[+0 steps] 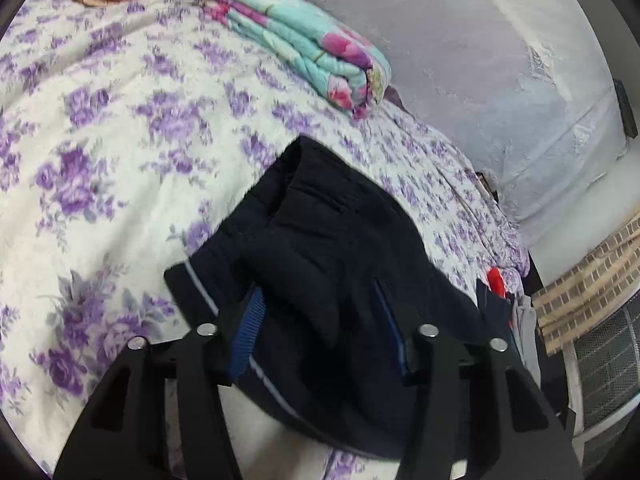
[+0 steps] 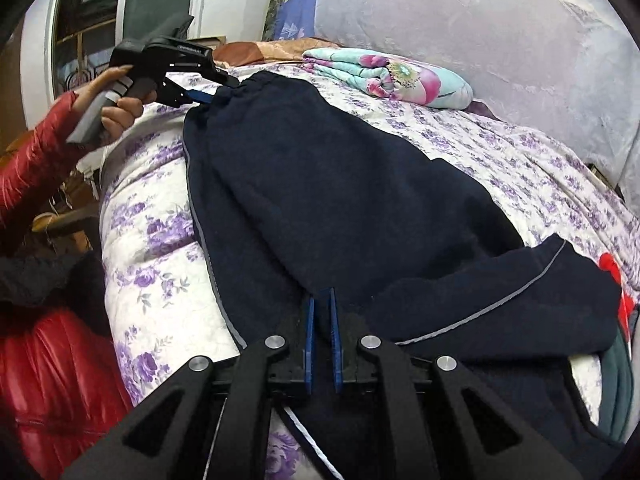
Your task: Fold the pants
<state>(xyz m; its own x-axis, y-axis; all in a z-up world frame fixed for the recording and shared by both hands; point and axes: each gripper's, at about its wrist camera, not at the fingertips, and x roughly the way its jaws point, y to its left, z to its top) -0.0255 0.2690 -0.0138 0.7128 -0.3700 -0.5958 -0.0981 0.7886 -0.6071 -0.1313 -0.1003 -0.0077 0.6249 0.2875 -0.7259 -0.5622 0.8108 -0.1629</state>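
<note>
each view is taken from a gripper, angled down along its fingers, close over the bed [image 1: 100, 128]. left view is aimed across the dark pants [image 1: 320, 240] toward the wall; right view along them. shared: pants, folded quilt [image 2: 392, 76], floral cover.

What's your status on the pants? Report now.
Left hand-held gripper open, pants cloth loose between. Right hand-held gripper shut on pants. Pants spread on bed. Folded quilt clear of them.

Matt navy fleece pants [image 2: 340, 184] lie on quilted cotton bedspread [image 2: 160, 264] (glossy red sleeve [image 2: 36, 160] nearby).
</note>
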